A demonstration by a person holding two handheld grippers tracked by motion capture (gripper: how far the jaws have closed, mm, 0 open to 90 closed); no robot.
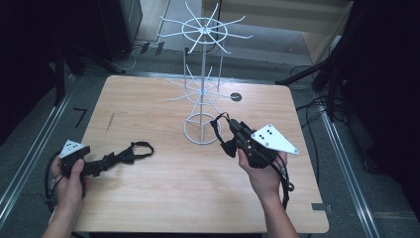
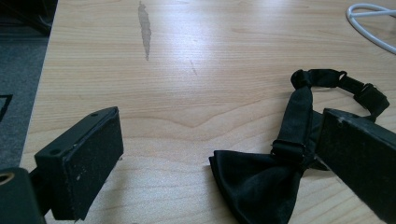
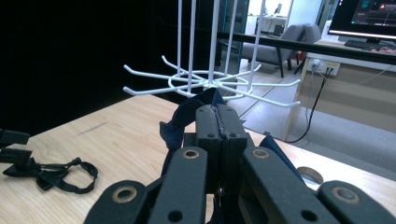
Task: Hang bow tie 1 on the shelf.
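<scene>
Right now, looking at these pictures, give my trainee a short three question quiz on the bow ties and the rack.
1. True or false: the right gripper is shut on a dark blue bow tie.
2. Where does the black bow tie lie?
A. on the white wire rack
B. on the table
C. on the floor
3. Fill in: the left gripper has its jaws ____.

Key: 1 true; 2 B; 3 open

White wire rack (image 1: pixel 203 84) stood mid-table, its hooked arms blocking passage all round the pole. Bare wooden table (image 1: pixel 163 193) lay open in front of the rack; black bow tie (image 1: pixel 130 152) sat front-left of the rack.
</scene>
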